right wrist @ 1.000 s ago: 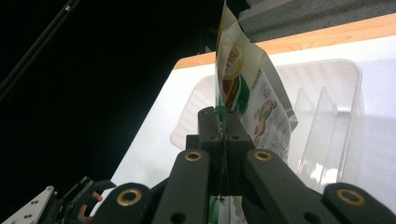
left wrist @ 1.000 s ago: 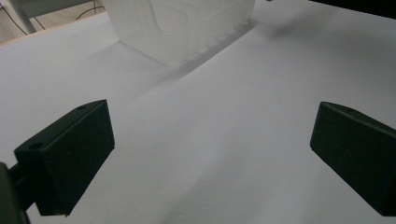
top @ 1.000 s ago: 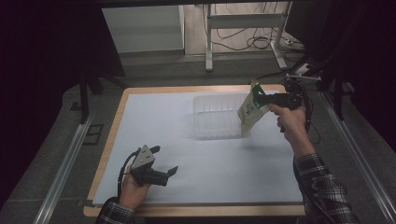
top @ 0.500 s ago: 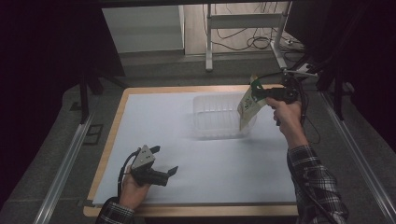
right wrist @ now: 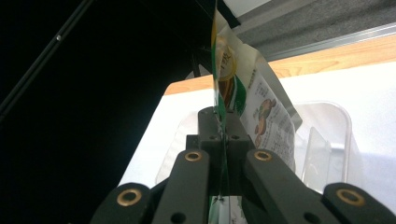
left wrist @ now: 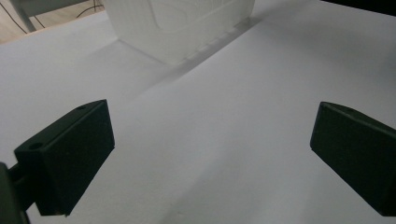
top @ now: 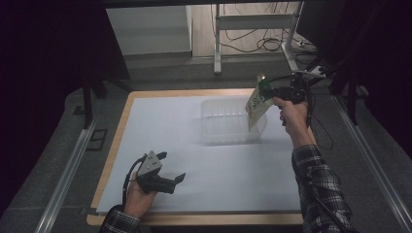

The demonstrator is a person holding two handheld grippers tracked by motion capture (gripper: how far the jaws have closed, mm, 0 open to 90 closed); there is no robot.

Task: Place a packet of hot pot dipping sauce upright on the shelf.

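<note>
1. Left gripper (top: 171,167): near the table's front edge, held low over the white sheet (top: 170,126), jaws wide apart, nothing between them.
2. Right gripper (top: 266,90): raised at the far right, jaws clamped together on the edge of a snack packet (top: 256,106).
3. Snack packet: hanging tilted over the right end of the clear plastic tub (top: 228,121).
4. Wooden table (top: 121,116): under the sheet.
</note>
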